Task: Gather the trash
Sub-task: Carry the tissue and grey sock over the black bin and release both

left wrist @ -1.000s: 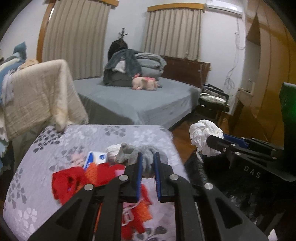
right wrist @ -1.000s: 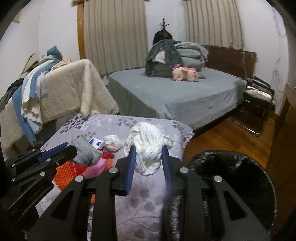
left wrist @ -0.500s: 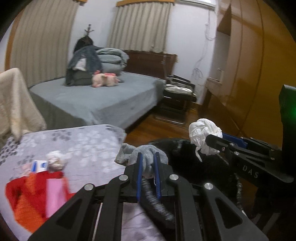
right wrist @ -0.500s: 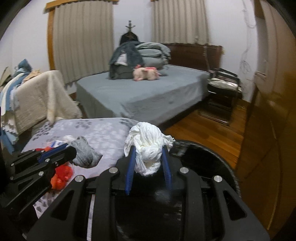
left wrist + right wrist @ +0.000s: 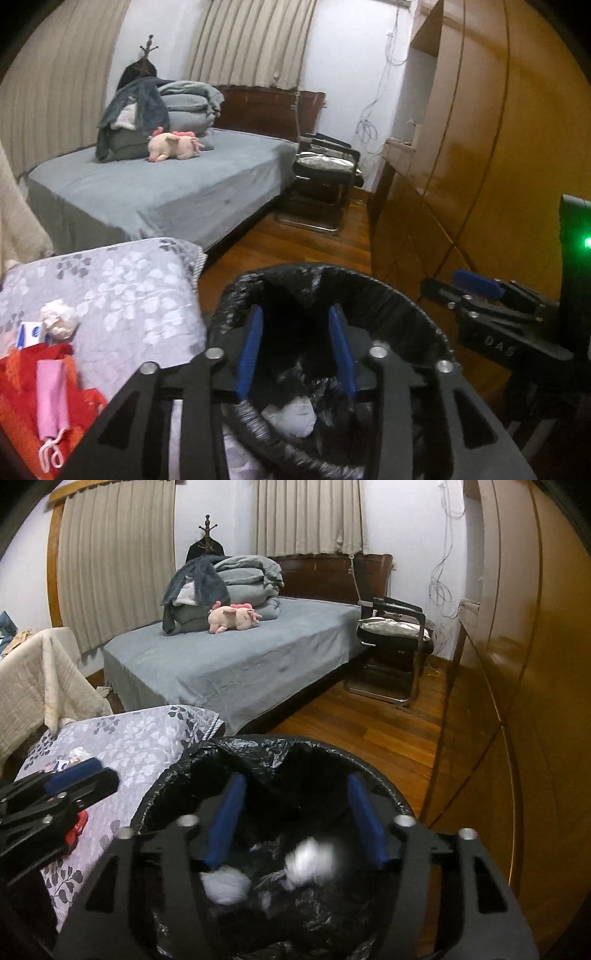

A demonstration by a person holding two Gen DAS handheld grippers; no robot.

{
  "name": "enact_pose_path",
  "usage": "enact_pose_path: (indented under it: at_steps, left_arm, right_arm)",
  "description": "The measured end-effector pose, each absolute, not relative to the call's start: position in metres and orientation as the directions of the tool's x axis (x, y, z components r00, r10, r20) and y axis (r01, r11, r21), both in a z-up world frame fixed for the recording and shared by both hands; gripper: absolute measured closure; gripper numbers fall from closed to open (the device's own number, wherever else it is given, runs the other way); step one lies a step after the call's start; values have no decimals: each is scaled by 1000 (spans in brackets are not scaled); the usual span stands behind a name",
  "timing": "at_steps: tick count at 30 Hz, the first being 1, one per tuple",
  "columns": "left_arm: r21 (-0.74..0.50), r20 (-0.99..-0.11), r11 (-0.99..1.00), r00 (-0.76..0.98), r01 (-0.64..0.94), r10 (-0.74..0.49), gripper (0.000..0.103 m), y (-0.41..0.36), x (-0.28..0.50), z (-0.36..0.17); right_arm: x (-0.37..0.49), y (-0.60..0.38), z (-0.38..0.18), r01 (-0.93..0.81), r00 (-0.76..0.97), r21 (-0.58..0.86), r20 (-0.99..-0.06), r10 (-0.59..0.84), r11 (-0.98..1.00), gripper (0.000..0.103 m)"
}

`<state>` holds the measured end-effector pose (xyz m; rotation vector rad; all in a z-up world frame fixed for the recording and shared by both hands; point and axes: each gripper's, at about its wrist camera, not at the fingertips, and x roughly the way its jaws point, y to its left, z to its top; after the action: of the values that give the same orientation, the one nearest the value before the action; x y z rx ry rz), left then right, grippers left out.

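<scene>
Both wads have dropped into the bin (image 5: 369,768); left tongs (image 5: 295,343) and right tongs (image 5: 295,812) opening, empty.

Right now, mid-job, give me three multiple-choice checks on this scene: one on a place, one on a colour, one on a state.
1. Where is the small white crumpled wad that is not yet binned?
A. on the floral cover
B. on the wood floor
C. on the grey bed

2. What colour is the bin liner?
A. white
B. black
C. blue

3. What is between the fingers of the right gripper?
A. a grey sock
B. a white bundle, gripped
C. nothing, its jaws are opening

Answers:
1 A, the wad lies on the floral cover beside the red cloth.
2 B, the plastic over the rim is black.
3 C, the blue pads stand apart over the bin, with white trash blurred below them.
</scene>
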<state>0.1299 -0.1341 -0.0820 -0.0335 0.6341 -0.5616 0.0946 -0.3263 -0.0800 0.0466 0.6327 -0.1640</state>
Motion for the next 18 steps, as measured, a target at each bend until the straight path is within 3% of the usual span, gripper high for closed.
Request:
enact_pose_path:
  at_steps: [1,3,4,7,18]
  left_arm:
    - [-191,-554,861,672,471,-491,53,-125,128,-82]
    - [-174,-548,879,698,443,-460,43,-112,123,-78]
    - [-159,-544,894,719,418,-433,34,-102,119,-76]
    - [-138,-529,925,763,354,-371,24,-72,108,-71]
    - [-76,-541,994,835,73,-103,20,46,76,-74]
  right_arm:
    - [93,-324,-79,163,799,-4,-586,-134,987,30]
    - [94,-315,-76,152,808,-1,-577,-125,988,14]
    - [94,-310,-75,143,813,4,-570,-115,990,13]
    - [99,-292,-70,97,825,26,-562,-66,995,11]
    - [122,-197,-69,-108,819,90,-557,140,990,9]
